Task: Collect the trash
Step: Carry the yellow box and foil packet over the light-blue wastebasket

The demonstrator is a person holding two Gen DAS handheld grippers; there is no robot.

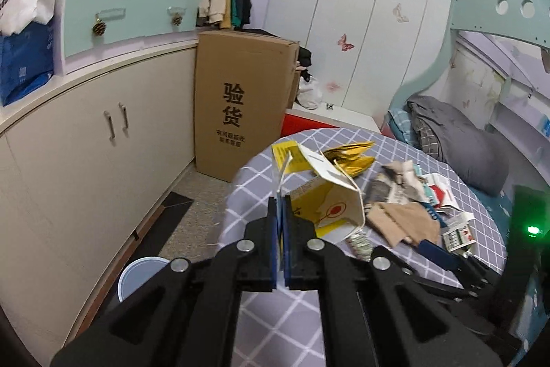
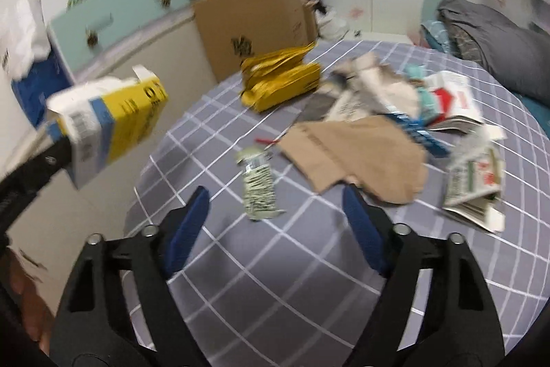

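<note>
Motion-blurred yellow carton (image 2: 110, 122), crumpled bottle (image 2: 258, 183) label unreadable; white bucket (image 1: 137, 277) half hidden behind claw.

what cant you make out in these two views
- Yellow and white carton, left wrist view: its lower part is hidden behind the left tongs, which pinch its flap.
- White bin on the floor, left wrist view: mostly covered by the tongs' arm, contents unseen.
- Crushed bottle, right wrist view: label print is motion-blurred and unreadable, ahead of the open right tongs.
- Newspaper pile, right wrist view: text is too blurred to read.
</note>
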